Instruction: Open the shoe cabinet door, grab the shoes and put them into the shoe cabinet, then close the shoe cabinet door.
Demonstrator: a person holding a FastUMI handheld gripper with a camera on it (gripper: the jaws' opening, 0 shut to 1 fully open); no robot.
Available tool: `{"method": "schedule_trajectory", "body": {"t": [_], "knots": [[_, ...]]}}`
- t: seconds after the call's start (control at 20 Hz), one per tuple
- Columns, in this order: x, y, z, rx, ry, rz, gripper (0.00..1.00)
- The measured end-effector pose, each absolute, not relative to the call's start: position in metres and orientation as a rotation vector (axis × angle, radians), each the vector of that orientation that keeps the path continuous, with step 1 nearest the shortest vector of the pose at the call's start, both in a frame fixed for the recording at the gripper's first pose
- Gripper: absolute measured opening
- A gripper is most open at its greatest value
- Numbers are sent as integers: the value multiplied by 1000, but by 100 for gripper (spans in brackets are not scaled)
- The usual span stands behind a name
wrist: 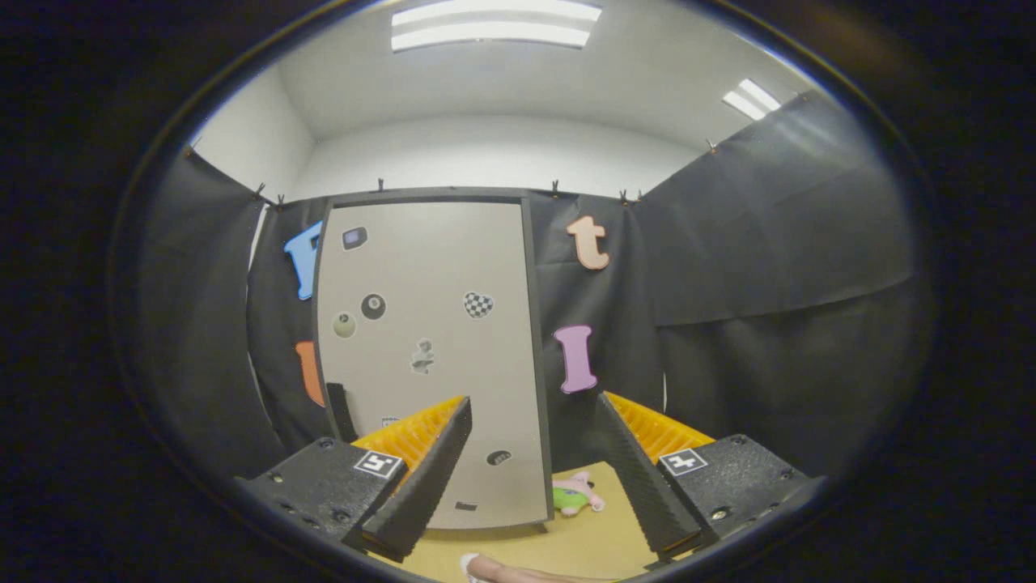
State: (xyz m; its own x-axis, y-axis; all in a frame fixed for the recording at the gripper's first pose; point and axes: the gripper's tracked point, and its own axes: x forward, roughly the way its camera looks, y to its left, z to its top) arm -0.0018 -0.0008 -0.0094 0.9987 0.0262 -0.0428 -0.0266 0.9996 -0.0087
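The gripper [534,441] jaws stand spread, holding nothing, facing the closed shoe cabinet door [429,356]; a small plush toy [576,494] lies beside the door's base.

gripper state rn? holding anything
gripper: open, holding nothing; fingers spread, pointing at the closed shoe cabinet door.

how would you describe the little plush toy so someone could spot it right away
Start at the tall pale cabinet door dotted with stickers, standing against the black cloth wall. At its lower right corner, on the tan floor, lies the plush toy, ahead between the open gripper fingers. It is the only soft pink-and-green thing there.
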Motion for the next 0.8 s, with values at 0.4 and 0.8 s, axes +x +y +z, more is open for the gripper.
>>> {"method": "schedule_trajectory", "body": {"t": [0.4, 0.8], "knots": [[-5, -1, -11, -24, 61, 49, 100], [-3, 14, -17, -30, 65, 78, 100]]}}
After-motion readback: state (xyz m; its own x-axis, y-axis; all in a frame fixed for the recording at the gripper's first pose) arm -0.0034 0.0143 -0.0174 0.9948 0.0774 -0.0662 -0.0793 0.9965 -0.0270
